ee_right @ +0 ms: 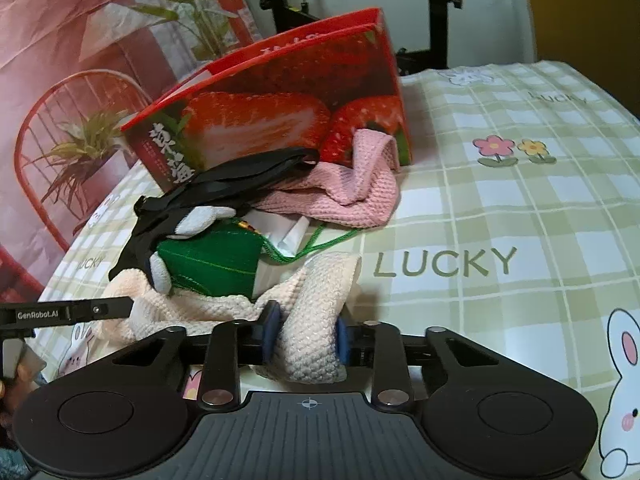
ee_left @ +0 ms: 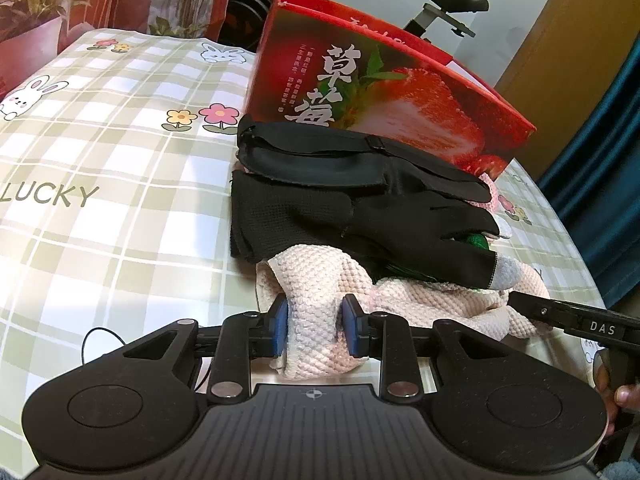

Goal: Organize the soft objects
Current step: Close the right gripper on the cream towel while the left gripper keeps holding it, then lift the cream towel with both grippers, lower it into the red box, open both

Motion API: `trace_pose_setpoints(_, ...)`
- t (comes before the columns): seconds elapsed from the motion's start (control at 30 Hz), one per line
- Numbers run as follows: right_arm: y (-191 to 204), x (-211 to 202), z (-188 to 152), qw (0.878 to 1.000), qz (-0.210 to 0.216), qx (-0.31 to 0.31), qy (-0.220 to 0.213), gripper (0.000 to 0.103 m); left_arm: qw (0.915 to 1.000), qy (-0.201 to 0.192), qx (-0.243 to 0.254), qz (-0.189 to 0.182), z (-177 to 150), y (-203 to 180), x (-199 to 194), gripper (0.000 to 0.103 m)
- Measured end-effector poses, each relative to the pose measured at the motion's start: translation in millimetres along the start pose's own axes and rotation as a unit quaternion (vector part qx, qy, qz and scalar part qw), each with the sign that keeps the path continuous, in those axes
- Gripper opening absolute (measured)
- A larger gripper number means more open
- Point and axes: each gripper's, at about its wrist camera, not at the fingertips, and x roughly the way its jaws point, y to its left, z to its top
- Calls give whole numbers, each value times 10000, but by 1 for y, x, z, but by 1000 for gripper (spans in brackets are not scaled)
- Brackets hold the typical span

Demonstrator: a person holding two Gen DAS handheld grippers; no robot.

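A cream waffle-weave cloth (ee_left: 400,300) lies at the near end of a heap of soft things. My left gripper (ee_left: 316,330) is shut on one bunched corner of it, the blue pads (ee_left: 281,326) pressing both sides. My right gripper (ee_right: 308,336) is shut on another fold of the same cloth (ee_right: 316,320). Atop the cloth rest a black glove (ee_left: 360,220) with grey fingertips (ee_right: 200,220), a black eye mask (ee_left: 320,152) and a green pouch (ee_right: 212,260) with a cord. A pink cloth (ee_right: 352,188) lies behind them.
A red strawberry box (ee_left: 380,92) stands upright right behind the heap. The table wears a green checked cloth (ee_left: 100,200) with rabbits and "LUCKY" print. The right gripper's finger (ee_left: 560,316) enters the left wrist view; the left one's finger (ee_right: 80,312) shows in the right wrist view. An exercise bike stands beyond.
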Motion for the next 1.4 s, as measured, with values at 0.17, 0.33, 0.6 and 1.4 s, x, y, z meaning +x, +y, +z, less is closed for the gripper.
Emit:
trace_pose_setpoints(0.17,7,-6,3,9996,4,-225,-146,20,9999,-24,60,-122,1,-2,-3,17)
trace_pose_setpoints(0.33,13,-22,10,9983,71,-399,-408,20,9991,-287,28,-298,4,-2,-21,16)
trace_pose_setpoints(0.6,24,-56,28,9940,350,-567,-869,20,9942,-928,91,-540,16,-10,-70,16)
trace_pose_setpoints(1.4,47,-19,197,9791,-125,-1329,-1536,19,9817,-1785,662,66,166,-59,-48,16)
